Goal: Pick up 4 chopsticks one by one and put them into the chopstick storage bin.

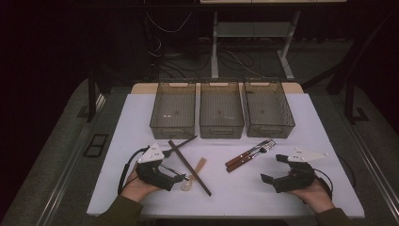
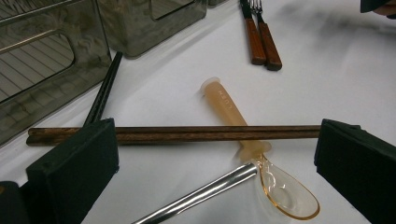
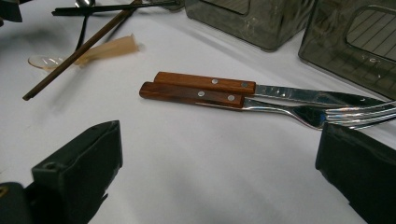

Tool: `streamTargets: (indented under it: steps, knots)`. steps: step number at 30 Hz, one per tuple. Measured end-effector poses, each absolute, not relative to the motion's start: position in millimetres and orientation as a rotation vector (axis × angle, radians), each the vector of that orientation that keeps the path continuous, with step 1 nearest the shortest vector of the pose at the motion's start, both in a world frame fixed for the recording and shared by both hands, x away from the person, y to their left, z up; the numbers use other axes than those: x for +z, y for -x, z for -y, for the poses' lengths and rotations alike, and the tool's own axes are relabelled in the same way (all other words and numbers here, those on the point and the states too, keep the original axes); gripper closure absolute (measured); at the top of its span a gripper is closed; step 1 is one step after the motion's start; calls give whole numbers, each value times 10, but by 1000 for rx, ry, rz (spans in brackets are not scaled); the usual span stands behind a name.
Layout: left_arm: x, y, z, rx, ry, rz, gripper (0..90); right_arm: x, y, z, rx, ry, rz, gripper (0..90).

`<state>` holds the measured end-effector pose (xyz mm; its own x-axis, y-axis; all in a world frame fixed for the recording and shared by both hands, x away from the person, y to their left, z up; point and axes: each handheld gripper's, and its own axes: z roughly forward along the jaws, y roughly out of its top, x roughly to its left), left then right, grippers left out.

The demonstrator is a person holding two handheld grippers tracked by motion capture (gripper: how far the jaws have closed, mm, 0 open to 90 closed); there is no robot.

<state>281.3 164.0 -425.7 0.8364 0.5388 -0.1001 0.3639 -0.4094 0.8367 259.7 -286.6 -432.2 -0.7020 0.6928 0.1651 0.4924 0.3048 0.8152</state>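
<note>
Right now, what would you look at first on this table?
Probably the three see-through bins lined up along the table's far side, all empty. Next, the cutlery on the white cloth: brown chopsticks lying across an amber plastic spoon before the open left tool, and a wooden-handled knife and fork side by side near the open right tool.

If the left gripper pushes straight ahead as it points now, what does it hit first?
Probably the brown chopsticks, lying crosswise between the open jaws of the left gripper, resting over the amber plastic spoon. Depth is uncertain.
</note>
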Motion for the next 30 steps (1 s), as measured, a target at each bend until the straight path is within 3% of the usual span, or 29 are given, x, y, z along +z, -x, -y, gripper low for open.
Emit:
streamTargets:
  steps: [30]
  knots:
    - [-4123, -2891, -1702, 257, -2030, -672, 45, -4300, -2569, 2866, 1378, -1057, -2349, 9]
